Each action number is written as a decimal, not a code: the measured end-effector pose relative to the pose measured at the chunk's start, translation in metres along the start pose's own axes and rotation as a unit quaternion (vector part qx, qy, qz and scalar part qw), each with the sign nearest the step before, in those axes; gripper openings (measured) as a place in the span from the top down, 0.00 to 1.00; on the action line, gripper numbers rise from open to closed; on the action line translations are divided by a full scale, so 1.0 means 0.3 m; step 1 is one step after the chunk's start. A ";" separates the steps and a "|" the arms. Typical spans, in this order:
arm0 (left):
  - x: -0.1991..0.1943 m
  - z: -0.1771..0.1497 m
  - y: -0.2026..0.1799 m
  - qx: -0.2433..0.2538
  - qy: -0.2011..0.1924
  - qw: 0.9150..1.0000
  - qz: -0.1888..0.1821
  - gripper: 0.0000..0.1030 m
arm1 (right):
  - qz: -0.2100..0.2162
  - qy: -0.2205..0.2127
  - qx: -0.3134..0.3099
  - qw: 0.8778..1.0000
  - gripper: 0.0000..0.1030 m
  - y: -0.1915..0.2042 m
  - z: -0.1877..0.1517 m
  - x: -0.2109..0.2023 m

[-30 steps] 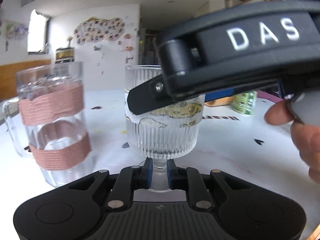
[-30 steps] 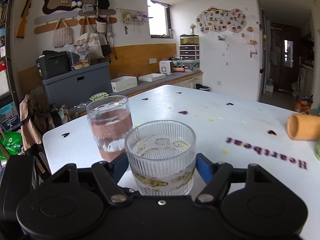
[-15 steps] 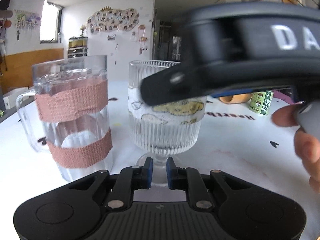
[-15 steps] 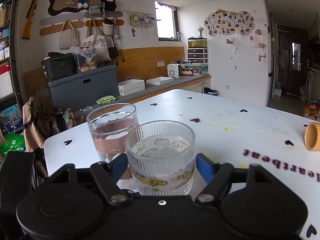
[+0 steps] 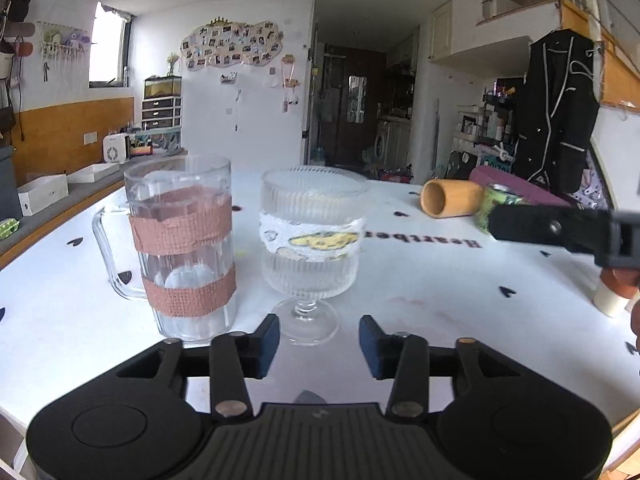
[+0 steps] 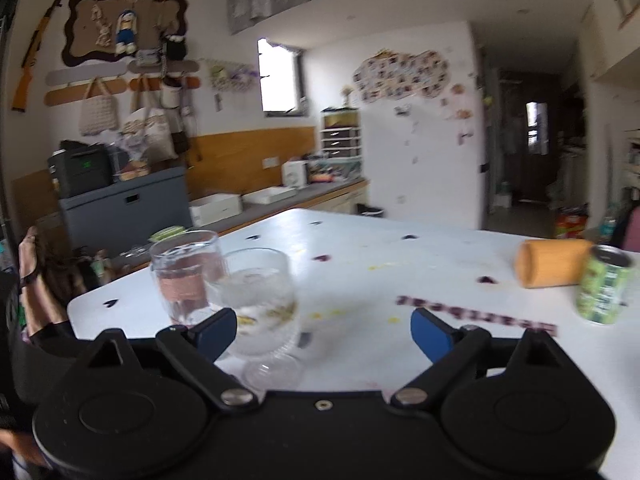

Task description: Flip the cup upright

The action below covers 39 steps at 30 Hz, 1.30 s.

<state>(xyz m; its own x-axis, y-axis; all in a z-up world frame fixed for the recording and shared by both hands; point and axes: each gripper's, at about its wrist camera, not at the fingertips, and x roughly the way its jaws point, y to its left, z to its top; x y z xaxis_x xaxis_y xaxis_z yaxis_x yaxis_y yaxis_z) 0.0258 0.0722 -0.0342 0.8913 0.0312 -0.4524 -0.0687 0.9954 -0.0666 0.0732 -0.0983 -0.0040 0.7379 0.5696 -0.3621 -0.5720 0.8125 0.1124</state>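
Observation:
A ribbed stemmed glass cup [image 5: 311,240] with a white and yellow band stands upright on the white table [image 5: 420,292]. My left gripper [image 5: 319,340] is open and empty, its blue pads just in front of the cup's foot, apart from it. My right gripper [image 6: 324,330] is open and empty; the cup [image 6: 260,304] stands by its left pad, outside the gap. One right finger [image 5: 556,230] shows at the right edge of the left wrist view.
A glass mug [image 5: 186,248] with pink tape bands stands upright just left of the cup. A bamboo cup [image 5: 450,199] lies on its side at the back right, next to a green can [image 6: 606,286]. The table's edge is near, on the left.
Both grippers opened and let go of the cup. The right gripper drew off to the right and back; the left gripper backed away from the stem. The cup stays upright.

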 end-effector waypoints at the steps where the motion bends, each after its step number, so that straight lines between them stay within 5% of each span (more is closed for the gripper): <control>1: -0.018 0.000 -0.007 0.001 -0.006 1.000 -0.002 0.47 | -0.008 -0.004 0.002 1.000 0.08 -0.009 -0.009 -0.026; 5: -0.088 0.002 -0.047 0.017 -0.037 0.999 0.009 0.26 | -0.043 -0.017 0.006 0.999 0.08 -0.039 -0.037 -0.123; 16: -0.213 0.002 -0.063 0.025 -0.088 0.995 0.025 0.00 | -0.107 -0.028 -0.009 0.994 0.04 -0.052 -0.093 -0.263; 39: -0.237 -0.010 -0.070 0.023 -0.096 0.995 0.028 0.00 | -0.140 -0.036 -0.010 0.989 0.00 -0.039 -0.119 -0.326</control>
<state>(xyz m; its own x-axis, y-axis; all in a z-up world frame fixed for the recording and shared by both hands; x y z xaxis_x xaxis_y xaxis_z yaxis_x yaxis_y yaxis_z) -0.0375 0.0489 -0.0033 0.9561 0.0994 -0.2756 -0.1044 0.9945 -0.0036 -0.0050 -0.1680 -0.0030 0.8913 0.3307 -0.3103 -0.3481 0.9374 -0.0008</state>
